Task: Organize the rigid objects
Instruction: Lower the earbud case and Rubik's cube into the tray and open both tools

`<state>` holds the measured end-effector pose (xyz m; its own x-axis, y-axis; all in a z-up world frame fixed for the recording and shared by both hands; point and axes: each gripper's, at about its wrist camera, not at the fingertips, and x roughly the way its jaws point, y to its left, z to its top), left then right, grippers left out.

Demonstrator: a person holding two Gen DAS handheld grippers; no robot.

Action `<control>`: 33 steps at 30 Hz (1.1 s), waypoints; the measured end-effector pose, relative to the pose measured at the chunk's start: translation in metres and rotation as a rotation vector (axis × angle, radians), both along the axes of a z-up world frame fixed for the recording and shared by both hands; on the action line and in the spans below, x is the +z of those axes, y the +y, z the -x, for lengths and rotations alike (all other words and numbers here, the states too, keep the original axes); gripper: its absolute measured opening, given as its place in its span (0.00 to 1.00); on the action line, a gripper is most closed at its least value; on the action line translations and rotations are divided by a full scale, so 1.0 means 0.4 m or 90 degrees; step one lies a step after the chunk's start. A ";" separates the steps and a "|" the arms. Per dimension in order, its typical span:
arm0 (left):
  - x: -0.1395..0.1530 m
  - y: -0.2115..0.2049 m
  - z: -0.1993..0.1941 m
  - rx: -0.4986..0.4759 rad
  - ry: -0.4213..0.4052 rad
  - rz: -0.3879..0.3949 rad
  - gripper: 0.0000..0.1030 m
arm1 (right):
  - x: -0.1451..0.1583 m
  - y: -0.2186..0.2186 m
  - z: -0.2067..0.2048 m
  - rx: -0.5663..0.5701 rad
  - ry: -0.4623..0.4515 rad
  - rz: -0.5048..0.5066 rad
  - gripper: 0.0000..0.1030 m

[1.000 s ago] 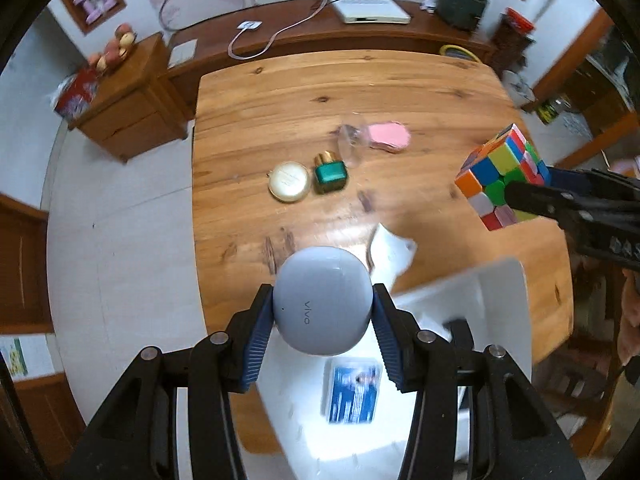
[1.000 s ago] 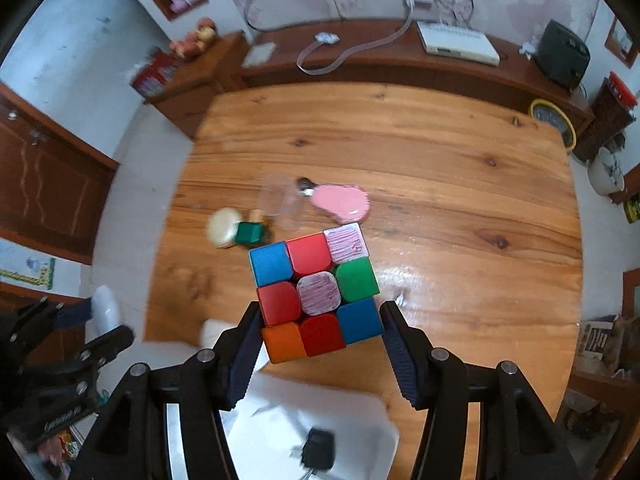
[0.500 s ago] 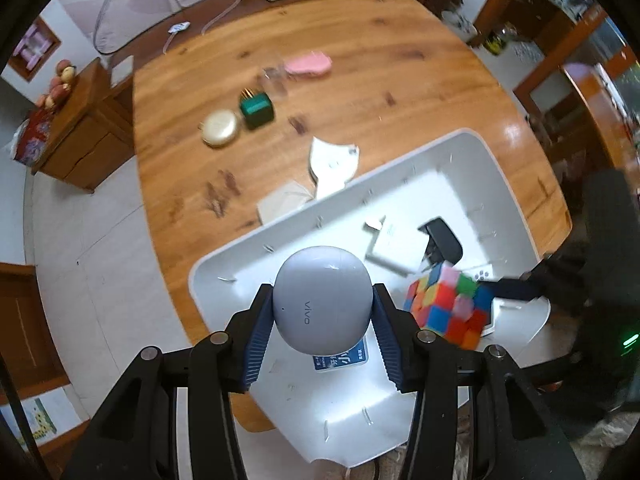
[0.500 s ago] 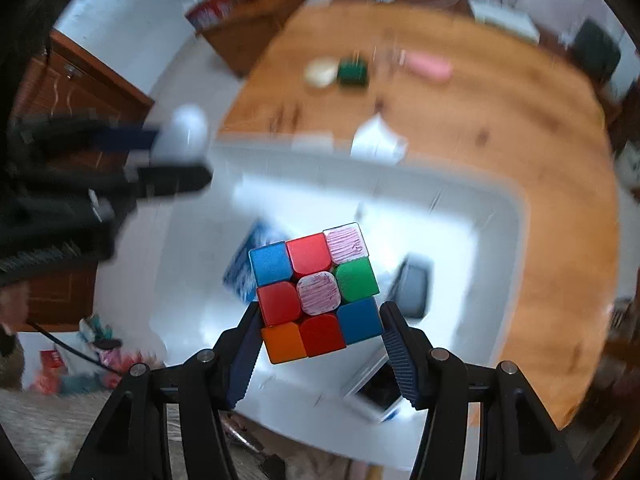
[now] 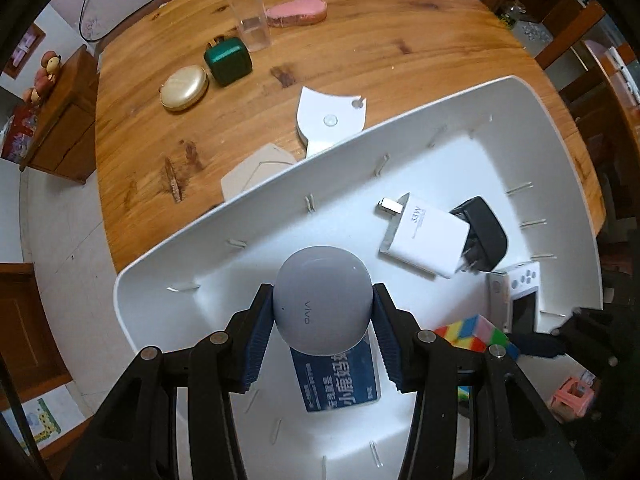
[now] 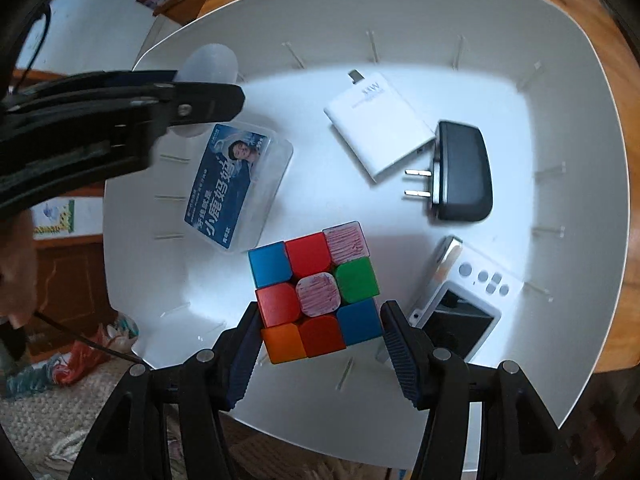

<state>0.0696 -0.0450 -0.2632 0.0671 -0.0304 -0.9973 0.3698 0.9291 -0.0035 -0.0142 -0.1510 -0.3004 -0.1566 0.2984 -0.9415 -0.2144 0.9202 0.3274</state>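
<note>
Placing step. Left gripper (image 5: 323, 312) fingers clamped on grey earbud case (image 5: 322, 306), poised over white tray (image 5: 400, 128), above blue card box (image 5: 340, 376). Right gripper (image 6: 320, 316) fingers on puzzle cube (image 6: 316, 294), right pad looking barely off, cube low over tray near its front rim. Next, probably: lower both into bare spots, spread fingers, clear of chargers. Left view alone shows tabletop leftovers: gold compact (image 5: 185, 87), green box (image 5: 229, 61). Right view alone shows black charger's prongs (image 6: 418, 183), handheld console (image 6: 464, 304) whole.
</note>
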 end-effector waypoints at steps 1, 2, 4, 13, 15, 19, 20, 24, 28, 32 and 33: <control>-0.007 -0.003 0.000 -0.004 0.002 -0.002 0.50 | -0.003 -0.005 0.001 -0.010 0.004 -0.003 0.58; -0.013 -0.007 0.001 -0.008 0.002 -0.005 0.50 | -0.005 -0.009 0.002 -0.017 0.010 -0.005 0.60; -0.028 -0.019 0.002 -0.021 -0.001 -0.023 0.50 | -0.005 -0.018 0.000 -0.026 0.014 -0.009 0.67; -0.062 -0.039 0.001 -0.028 0.034 -0.028 0.78 | 0.033 -0.065 -0.028 -0.081 -0.011 0.008 0.72; -0.059 -0.040 0.001 -0.029 0.033 -0.029 0.78 | 0.043 -0.072 -0.034 -0.087 -0.014 0.009 0.72; -0.049 -0.045 -0.001 -0.035 0.040 -0.028 0.78 | 0.062 -0.068 -0.038 -0.084 -0.027 0.019 0.72; -0.048 -0.048 0.001 -0.037 0.041 -0.028 0.78 | 0.069 -0.068 -0.039 -0.080 -0.032 0.023 0.72; -0.022 -0.055 0.007 -0.040 0.038 -0.023 0.78 | 0.076 -0.050 -0.047 -0.063 -0.043 0.037 0.72; 0.015 -0.064 0.019 -0.043 0.017 -0.017 0.78 | 0.075 -0.026 -0.045 -0.051 -0.050 0.046 0.72; 0.048 -0.056 0.026 -0.036 0.002 -0.007 0.78 | 0.095 -0.034 -0.038 -0.043 -0.064 0.059 0.72; 0.058 -0.053 0.027 -0.032 -0.001 -0.003 0.78 | 0.103 -0.052 -0.039 -0.041 -0.067 0.061 0.72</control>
